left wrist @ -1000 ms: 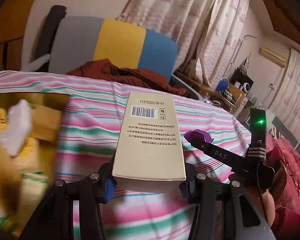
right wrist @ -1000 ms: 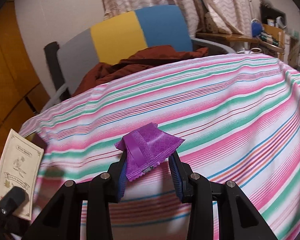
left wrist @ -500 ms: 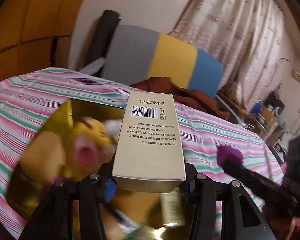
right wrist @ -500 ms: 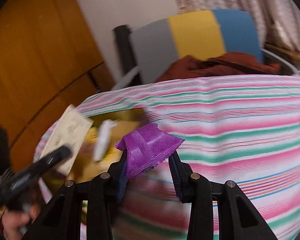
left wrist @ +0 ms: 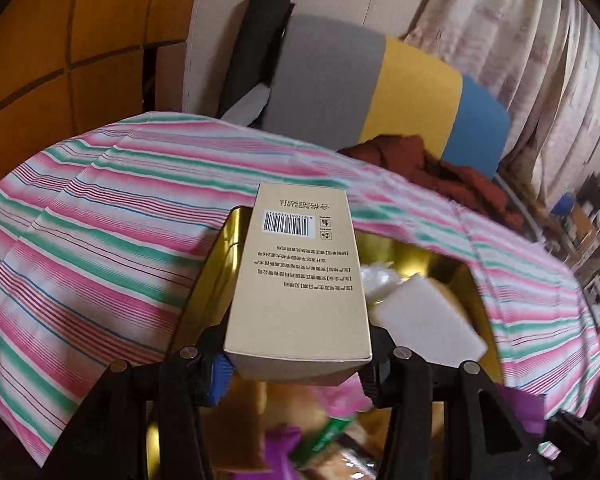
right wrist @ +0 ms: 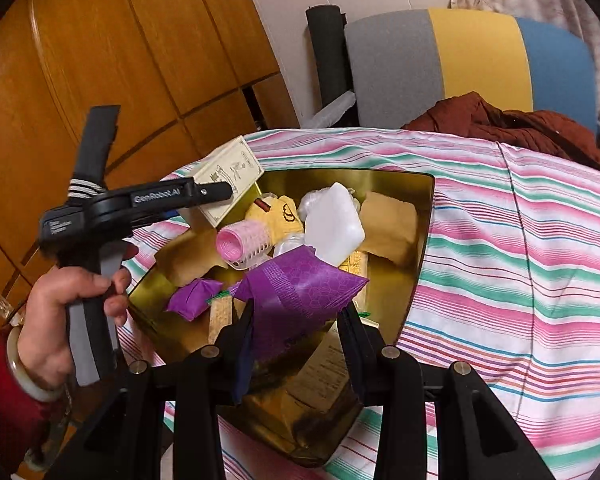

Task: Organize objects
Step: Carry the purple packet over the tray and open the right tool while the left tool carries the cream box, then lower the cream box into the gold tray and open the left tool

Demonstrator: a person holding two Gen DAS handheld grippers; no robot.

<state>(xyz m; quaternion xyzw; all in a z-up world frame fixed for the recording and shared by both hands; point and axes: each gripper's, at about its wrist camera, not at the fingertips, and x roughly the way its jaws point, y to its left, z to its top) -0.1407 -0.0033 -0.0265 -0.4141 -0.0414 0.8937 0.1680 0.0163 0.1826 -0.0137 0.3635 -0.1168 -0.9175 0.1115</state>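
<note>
Striped pink-and-green cloth (right wrist: 520,264) covers the surface, with a gold tin (right wrist: 424,216) now beneath both tongs; a second ago each view showed mostly bare cloth ahead. Clamped narrow in the left gripper (left wrist: 296,364), the beige carton (left wrist: 300,280) juts forward over the tin's far rim, barcode side up. Pinched between the right gripper (right wrist: 296,320) fingers, the purple sachet (right wrist: 300,292) hangs above the tin's near half, over a pink hair roller (right wrist: 244,244), a white bottle (right wrist: 332,228) and a second purple packet (right wrist: 196,298). Left of the right tongs, a hand (right wrist: 64,320) grips the other handle
</note>
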